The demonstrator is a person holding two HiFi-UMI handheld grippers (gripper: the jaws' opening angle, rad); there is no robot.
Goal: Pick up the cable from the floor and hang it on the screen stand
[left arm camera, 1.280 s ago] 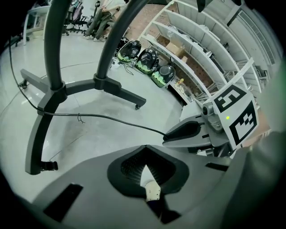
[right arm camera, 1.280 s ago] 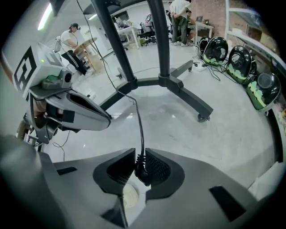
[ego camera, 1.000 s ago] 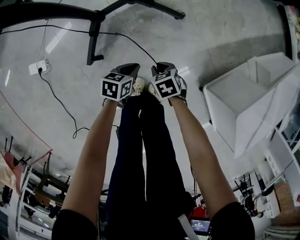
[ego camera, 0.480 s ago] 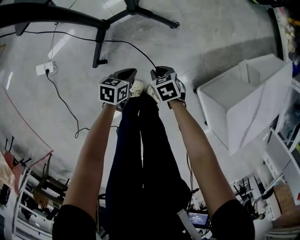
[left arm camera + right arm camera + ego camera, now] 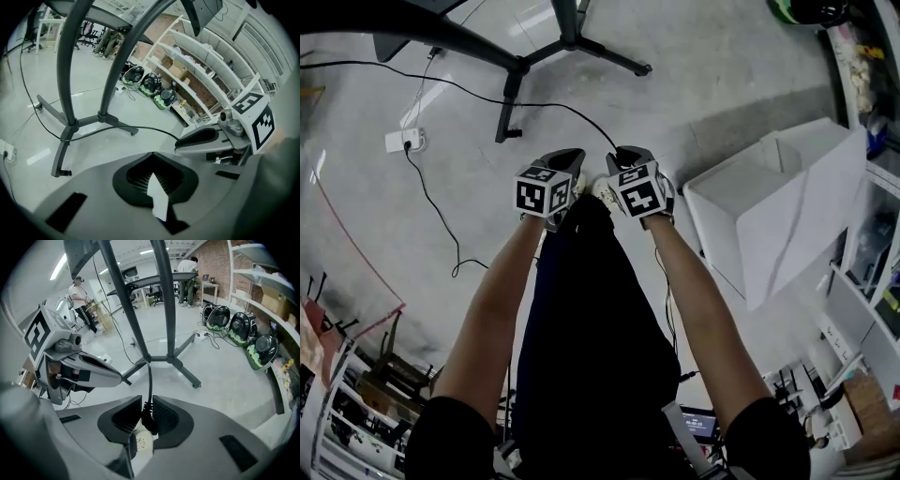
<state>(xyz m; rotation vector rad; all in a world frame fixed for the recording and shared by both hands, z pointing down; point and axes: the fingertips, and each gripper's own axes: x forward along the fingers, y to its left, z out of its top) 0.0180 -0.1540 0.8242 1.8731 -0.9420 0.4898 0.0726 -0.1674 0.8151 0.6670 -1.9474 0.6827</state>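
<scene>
A black cable [image 5: 553,98] runs from the base of the black screen stand [image 5: 517,67] to my right gripper [image 5: 623,155]. In the right gripper view the jaws are shut on the cable's plug end [image 5: 149,420], and the cable [image 5: 150,380] leads up and away toward the stand [image 5: 161,310]. My left gripper [image 5: 565,157] hangs close beside it on the left. Its ribbed pads [image 5: 152,173] meet with nothing between them, and a white slip shows behind them. The left gripper view shows the cable [image 5: 140,129] leaving the right gripper's tip.
The person's legs and pale shoes [image 5: 598,187] are straight below the grippers. A white open box [image 5: 778,216] stands at the right. A white power strip [image 5: 403,141] with a thin cord lies at the left. Green-black helmets [image 5: 234,324] and shelves line the far wall.
Both grippers have risen together away from the floor, the right one carrying the cable end. The cable now slopes up from the stand's base. More of the stand's legs shows.
</scene>
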